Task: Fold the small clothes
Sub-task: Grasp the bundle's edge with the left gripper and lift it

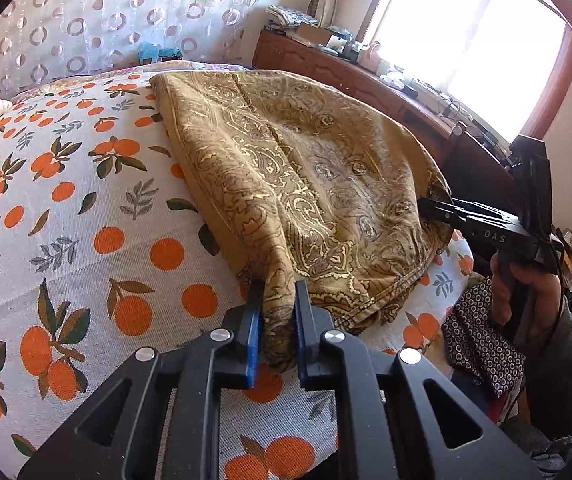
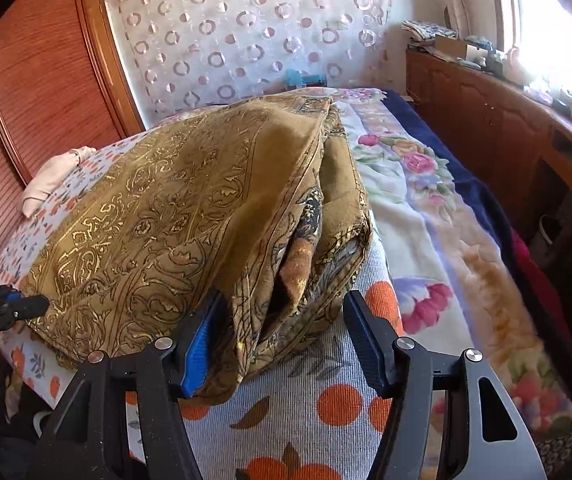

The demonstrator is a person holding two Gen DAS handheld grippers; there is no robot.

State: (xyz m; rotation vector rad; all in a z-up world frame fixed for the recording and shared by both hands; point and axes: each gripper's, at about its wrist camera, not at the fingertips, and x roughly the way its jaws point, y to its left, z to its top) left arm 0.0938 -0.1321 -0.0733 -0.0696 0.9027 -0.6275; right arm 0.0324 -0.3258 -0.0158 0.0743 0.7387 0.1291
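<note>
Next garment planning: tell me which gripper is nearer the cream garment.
Left. The left gripper grips the paisley cloth toward the cream garment; the right gripper sits at the cloth's far, window-side edge.

On the side of my right tool (image 1: 426, 206), seen from the left wrist camera, I can read the white letters "DAS" printed on the black body behind the fingers. On my left tool (image 2: 34, 304), at the left edge of the right wrist view, white lettering on the black body reads "nRoboLAI"; its beginning is cut off by the frame edge. I find no other readable text.
</note>
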